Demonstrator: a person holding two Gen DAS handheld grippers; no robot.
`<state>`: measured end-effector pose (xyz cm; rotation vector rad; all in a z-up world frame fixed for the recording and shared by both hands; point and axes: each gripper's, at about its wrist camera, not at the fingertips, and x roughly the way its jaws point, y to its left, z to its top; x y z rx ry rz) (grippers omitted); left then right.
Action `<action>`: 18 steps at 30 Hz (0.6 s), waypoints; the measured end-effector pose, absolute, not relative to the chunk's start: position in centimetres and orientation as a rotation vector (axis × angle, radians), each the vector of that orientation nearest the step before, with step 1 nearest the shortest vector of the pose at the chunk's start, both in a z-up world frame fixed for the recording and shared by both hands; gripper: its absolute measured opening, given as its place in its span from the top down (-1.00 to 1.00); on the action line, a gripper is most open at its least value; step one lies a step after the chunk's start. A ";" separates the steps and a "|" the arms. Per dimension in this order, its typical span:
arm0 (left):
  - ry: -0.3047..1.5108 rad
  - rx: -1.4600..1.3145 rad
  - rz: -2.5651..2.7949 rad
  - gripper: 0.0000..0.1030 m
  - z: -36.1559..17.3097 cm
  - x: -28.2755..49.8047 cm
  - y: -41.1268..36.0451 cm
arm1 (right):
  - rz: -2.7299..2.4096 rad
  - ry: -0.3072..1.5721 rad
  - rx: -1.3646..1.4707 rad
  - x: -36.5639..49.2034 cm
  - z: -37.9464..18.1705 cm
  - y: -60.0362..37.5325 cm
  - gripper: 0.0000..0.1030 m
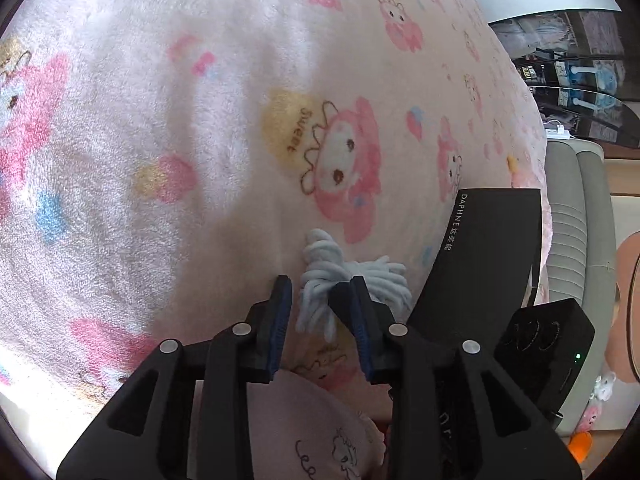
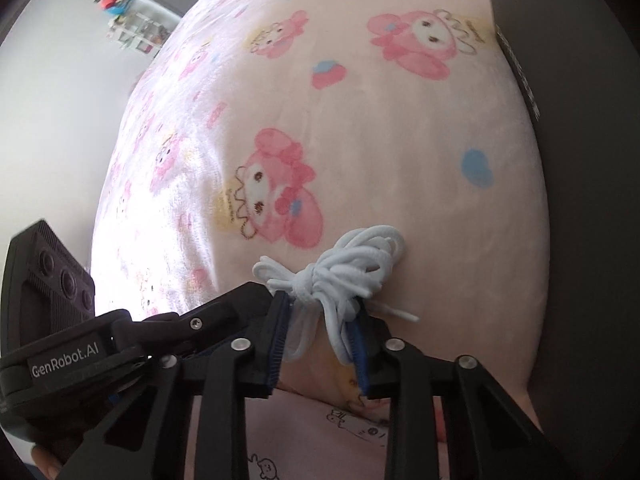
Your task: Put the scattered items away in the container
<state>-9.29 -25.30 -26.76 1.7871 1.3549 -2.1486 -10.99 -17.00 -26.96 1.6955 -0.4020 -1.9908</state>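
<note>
One knotted white cord bundle [image 2: 340, 280] (soft, looped), right fingers [image 2: 318, 328] gripping, left fingers [image 1: 320, 300] parted, fleece blanket [image 2: 360, 140].

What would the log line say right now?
lace bundle: on blanket | right gripper: shut on bundle | left gripper: open around bundle | black box: nearby

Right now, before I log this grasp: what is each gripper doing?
Left gripper: open around the white shoelace bundle, pads not visibly pressing.
Right gripper: closed on the same bundle.
</note>
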 end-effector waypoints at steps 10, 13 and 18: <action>1.309 1.697 -2.322 0.87 -24.2 -7.8 -24.2 | -1.968 -0.352 1.610 -10.1 -24.8 -18.5 0.68; 1.324 1.666 -2.377 0.88 -22.4 -6.6 -24.1 | -1.977 -0.354 1.553 -9.3 -22.9 -18.5 0.68; 1.270 1.613 -2.533 0.88 -17.2 -5.9 -22.3 | -2.022 -0.383 1.428 -7.9 -18.2 -14.0 0.68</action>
